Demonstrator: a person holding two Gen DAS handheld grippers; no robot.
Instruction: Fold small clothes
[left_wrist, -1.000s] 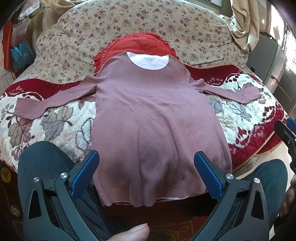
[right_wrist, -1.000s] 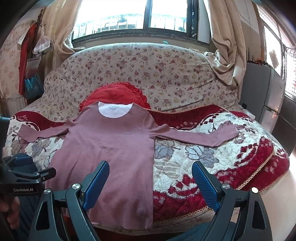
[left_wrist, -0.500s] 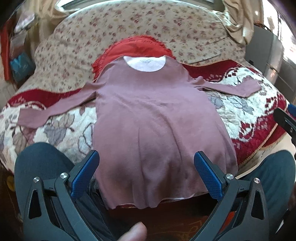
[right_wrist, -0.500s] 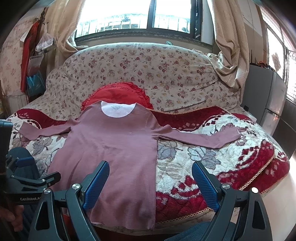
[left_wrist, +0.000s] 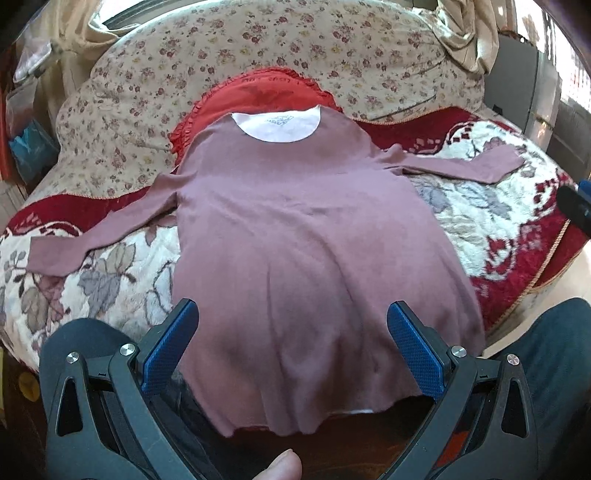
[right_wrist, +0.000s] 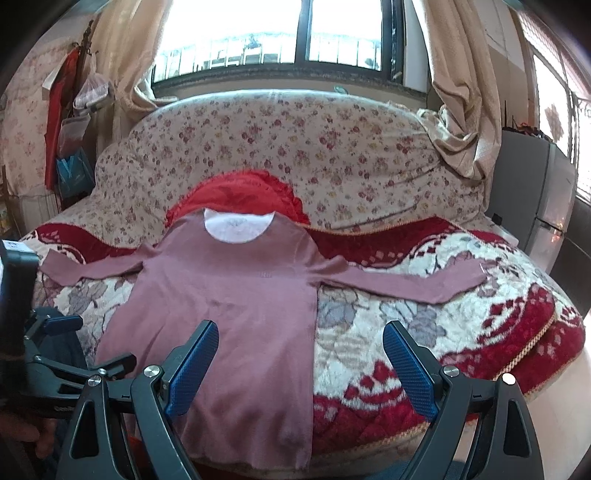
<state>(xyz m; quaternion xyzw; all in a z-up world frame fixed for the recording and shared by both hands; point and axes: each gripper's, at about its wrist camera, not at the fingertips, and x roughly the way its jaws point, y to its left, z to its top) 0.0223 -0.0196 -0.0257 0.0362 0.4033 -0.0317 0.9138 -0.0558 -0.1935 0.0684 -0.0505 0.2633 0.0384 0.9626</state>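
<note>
Lying flat for folding, mauve long-sleeved dress sits ahead of left gripper and right gripper, both spread wide, empty.

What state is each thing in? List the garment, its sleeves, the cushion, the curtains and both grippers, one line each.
mauve dress: spread flat, unfolded, hem hanging over the sofa edge.
left sleeve: stretched out sideways.
right sleeve: stretched out sideways.
red cushion: propped against the sofa back, partly under the dress's neckline.
curtains: drawn aside.
left gripper: open, holding nothing.
right gripper: open, holding nothing.
</note>
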